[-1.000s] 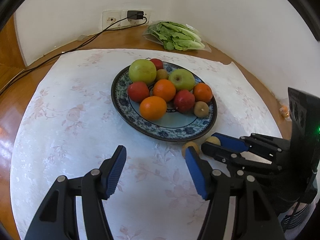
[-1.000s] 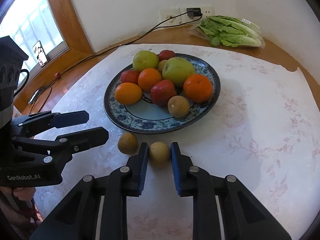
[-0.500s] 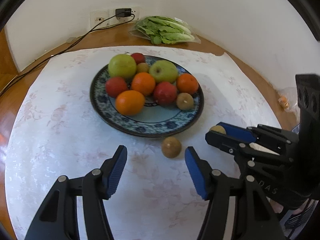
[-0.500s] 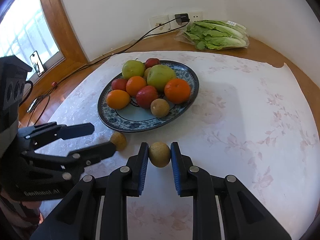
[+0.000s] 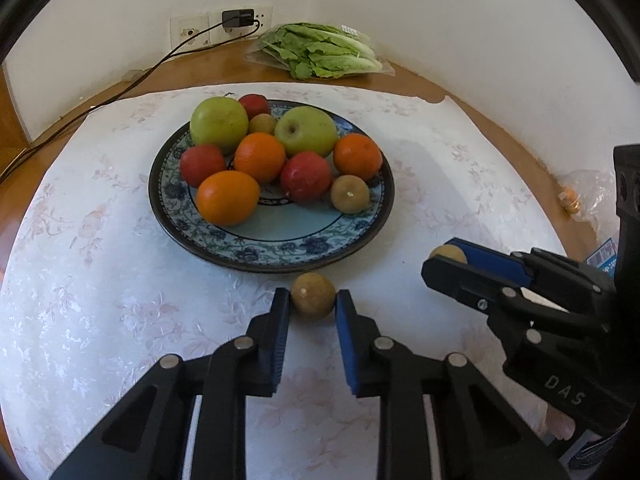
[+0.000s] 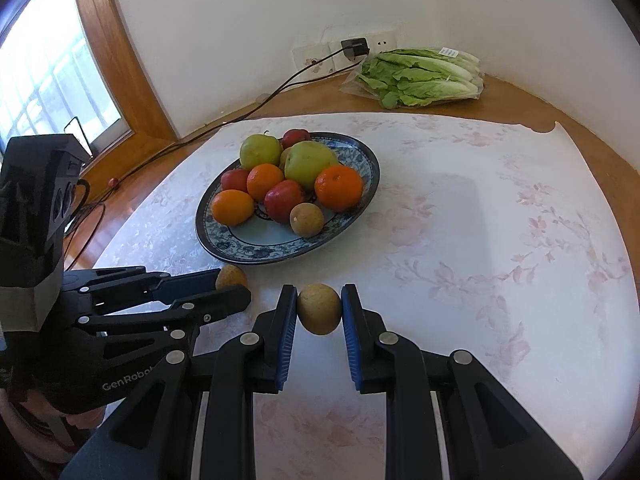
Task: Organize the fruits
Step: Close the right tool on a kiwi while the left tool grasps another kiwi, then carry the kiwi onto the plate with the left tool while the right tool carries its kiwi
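Observation:
A blue patterned plate holds green apples, oranges, red fruits and brown kiwis. My left gripper is shut on a brown kiwi that rests on the tablecloth just in front of the plate. It also shows in the right wrist view, partly hidden by the left fingers. My right gripper is shut on a second brown kiwi and holds it above the cloth, to the right of the left gripper. That kiwi peeks out in the left wrist view.
A bag of lettuce lies by the wall at the back. A charger cable runs from the wall socket over the wooden table edge. A window is at the left. A plastic wrapper lies at the right edge.
My left gripper moved forward and closed around the kiwi on the cloth. My right gripper lifted its kiwi and drew back from the plate.

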Demonstrator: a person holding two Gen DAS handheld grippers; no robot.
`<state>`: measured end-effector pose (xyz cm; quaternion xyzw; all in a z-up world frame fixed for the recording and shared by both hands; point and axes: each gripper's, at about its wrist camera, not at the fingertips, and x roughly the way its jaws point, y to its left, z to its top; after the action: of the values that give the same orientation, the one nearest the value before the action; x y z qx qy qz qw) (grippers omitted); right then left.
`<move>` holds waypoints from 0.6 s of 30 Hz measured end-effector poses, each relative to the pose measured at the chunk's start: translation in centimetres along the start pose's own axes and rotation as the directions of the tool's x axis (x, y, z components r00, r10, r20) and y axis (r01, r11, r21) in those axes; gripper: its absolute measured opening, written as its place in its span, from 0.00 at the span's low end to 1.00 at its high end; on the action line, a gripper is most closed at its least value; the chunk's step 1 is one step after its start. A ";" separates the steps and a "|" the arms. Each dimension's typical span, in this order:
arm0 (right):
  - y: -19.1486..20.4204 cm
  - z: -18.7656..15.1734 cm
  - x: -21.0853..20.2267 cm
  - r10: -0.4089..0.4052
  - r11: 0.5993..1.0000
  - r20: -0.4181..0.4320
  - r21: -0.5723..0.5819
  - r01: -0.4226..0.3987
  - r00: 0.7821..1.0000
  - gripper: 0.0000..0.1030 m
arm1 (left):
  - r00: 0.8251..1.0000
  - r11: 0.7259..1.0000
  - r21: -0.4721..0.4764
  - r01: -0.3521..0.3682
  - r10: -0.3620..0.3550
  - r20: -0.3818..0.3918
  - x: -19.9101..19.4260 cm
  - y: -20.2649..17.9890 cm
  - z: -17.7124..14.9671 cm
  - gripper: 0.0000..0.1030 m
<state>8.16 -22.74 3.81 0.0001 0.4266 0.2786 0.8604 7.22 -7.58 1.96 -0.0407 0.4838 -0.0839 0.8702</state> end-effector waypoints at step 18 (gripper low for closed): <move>1.5 0.7 0.4 -0.002 0.999 -0.007 -0.037 0.002 1.000 0.23 | 0.998 1.000 -0.010 0.008 -0.007 0.056 -1.9 1.9 1.1 0.23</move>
<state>8.16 -21.09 4.34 -0.0170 0.4245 0.2855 0.8591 7.35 -5.35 3.85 -0.0492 0.4595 -0.0835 0.8829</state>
